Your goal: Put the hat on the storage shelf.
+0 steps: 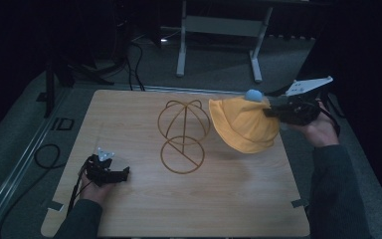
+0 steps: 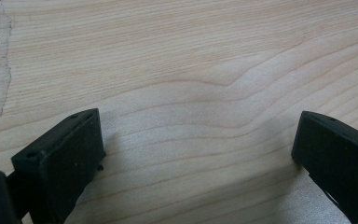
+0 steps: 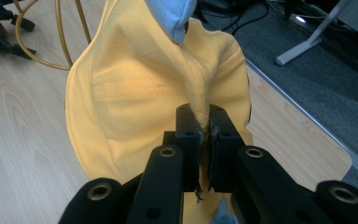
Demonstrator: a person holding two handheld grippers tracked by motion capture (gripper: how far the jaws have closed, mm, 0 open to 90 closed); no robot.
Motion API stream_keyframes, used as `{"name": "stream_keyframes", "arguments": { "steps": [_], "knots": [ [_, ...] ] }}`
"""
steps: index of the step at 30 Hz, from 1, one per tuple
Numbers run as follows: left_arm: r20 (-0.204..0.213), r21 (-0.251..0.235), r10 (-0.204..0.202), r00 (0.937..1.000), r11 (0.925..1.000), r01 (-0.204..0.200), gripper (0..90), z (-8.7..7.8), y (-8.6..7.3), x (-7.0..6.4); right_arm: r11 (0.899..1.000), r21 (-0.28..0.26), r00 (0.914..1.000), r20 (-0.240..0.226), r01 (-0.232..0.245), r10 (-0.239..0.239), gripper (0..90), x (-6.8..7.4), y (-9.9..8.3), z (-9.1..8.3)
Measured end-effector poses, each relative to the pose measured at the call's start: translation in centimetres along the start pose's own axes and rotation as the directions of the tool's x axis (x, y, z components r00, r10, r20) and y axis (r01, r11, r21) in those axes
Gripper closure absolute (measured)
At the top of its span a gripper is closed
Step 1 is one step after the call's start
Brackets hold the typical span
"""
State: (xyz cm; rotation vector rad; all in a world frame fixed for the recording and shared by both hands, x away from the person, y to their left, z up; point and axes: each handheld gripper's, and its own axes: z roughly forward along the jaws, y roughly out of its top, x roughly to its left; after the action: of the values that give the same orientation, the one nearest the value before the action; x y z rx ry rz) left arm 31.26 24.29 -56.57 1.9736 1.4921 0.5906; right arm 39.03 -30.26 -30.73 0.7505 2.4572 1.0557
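- The right gripper [image 1: 273, 110] has its jaws pinched tight on a fold of the yellow hat [image 1: 243, 124], holding it up off the table [image 1: 129, 214] at about two o'clock from the table's middle; gripping the fabric by a bunched ridge lets the hat hang open, probably so it can be lowered over something.
- The gold wire hat stand [image 1: 183, 135] sits near the table's centre, just at nine o'clock of the hat; its domed frame looks like the place the hat is meant to go.
- The left gripper [image 1: 110, 174] rests low at about seven o'clock, jaws spread wide over bare wood and holding nothing, seemingly kept out of the way.
- The hat is soft yellow cloth with a stitched seam around the brim, creased where it is pinched [image 3: 200, 93], and carries a pale blue part [image 3: 172, 14] at its top.
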Motion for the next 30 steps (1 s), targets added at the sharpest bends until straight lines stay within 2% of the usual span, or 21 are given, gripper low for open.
{"name": "stream_keyframes", "arguments": {
  "steps": [18, 30],
  "knots": [
    [0.0, 0.0, 0.001, 1.0, 1.0, -0.001, 2.2, 0.0, 0.0, 0.0, 0.999, -0.044, 1.0, -0.009, 0.003, -0.003, 85.1, 0.5, 1.3, -0.1],
    [0.001, 0.0, 0.001, 1.0, 1.0, -0.001, 2.2, 0.0, 0.0, 0.0, 0.998, -0.061, 0.9995, -0.021, 0.021, -0.023, 85.1, 1.1, 2.4, -0.1]
  ]
}}
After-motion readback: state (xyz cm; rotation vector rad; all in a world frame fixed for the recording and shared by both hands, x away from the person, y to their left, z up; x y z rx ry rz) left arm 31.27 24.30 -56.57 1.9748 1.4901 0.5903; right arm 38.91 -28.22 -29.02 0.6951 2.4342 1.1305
